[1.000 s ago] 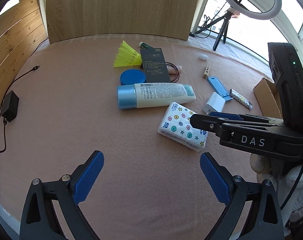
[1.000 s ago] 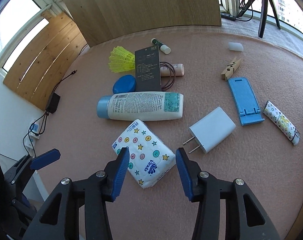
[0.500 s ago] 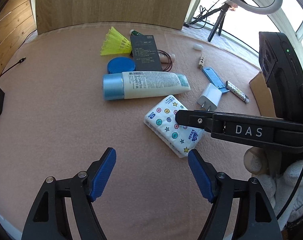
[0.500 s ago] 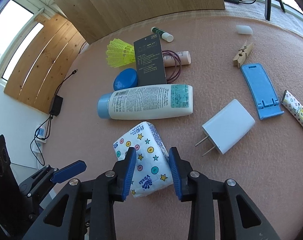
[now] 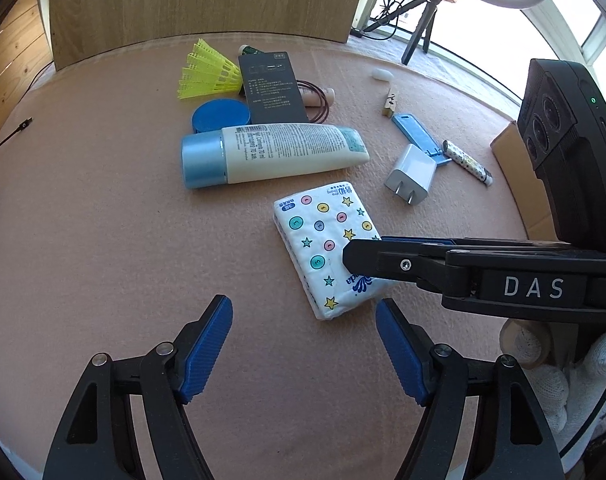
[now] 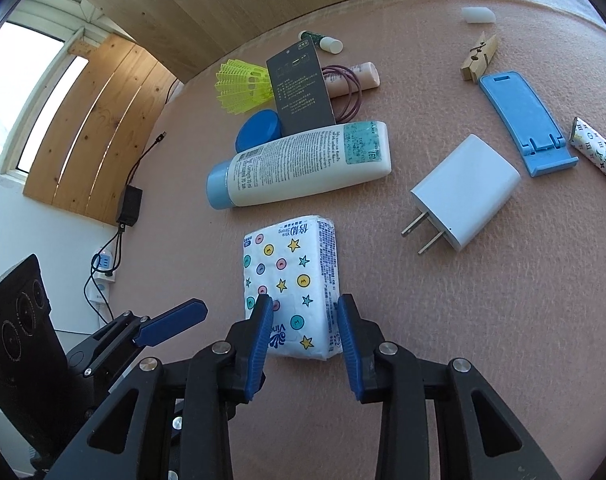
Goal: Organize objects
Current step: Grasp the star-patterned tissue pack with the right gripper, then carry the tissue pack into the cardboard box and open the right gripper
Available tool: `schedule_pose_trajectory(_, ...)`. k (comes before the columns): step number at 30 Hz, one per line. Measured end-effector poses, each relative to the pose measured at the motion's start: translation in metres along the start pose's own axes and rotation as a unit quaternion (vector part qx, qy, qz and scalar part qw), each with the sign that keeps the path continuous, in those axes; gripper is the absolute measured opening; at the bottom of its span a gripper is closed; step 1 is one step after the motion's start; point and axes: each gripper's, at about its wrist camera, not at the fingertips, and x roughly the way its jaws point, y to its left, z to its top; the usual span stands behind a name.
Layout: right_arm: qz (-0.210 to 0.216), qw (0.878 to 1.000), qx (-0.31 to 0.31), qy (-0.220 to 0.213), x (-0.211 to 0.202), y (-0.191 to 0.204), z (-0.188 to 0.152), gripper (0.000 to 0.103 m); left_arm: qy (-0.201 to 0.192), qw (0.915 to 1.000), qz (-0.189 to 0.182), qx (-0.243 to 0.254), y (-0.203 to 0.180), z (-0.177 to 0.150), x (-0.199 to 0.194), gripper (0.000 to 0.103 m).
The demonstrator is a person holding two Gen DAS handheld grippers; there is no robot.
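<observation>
As seen: right gripper (image 6: 301, 332) has just closed onto tissue pack (image 6: 293, 280), now turned lengthwise.
Left gripper (image 5: 303, 344): apart, empty.
Pack: on table (image 6: 463, 320).
Meaning: ready to lift.

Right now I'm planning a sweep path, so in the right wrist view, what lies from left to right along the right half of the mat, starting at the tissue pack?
Tissue pack → white charger → blue phone stand → patterned tube.
</observation>
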Motion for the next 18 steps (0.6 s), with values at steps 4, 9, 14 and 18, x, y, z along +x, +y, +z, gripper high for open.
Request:
schedule_pose_trajectory(4, -0.001, 1.000, -0.009, 0.007, 0.002, 0.004, -0.001, 0.030, 0.004, 1.0000, -0.003, 0.008, -0.002, -0.002, 0.003, 0.078)
schedule_pose_trajectory(9, -0.030, 0.999, -0.014, -0.017, -0.007, 0.001, 0.003, 0.031, 0.006, 0.9999, -0.010, 0.001, 0.000, -0.002, 0.007, 0.078)
schedule_pose_trajectory(14, -0.033, 0.999, -0.019, -0.016, -0.006, 0.000, 0.005, 0.032, 0.010, 0.9996, -0.025, -0.011, 0.003, 0.000, 0.013, 0.078)
schedule_pose_trajectory(18, -0.024, 1.000, -0.018, -0.010, -0.001, 0.002, 0.005, 0.032, 0.013, 0.9992, -0.035, -0.013, 0.002, 0.001, 0.017, 0.078)
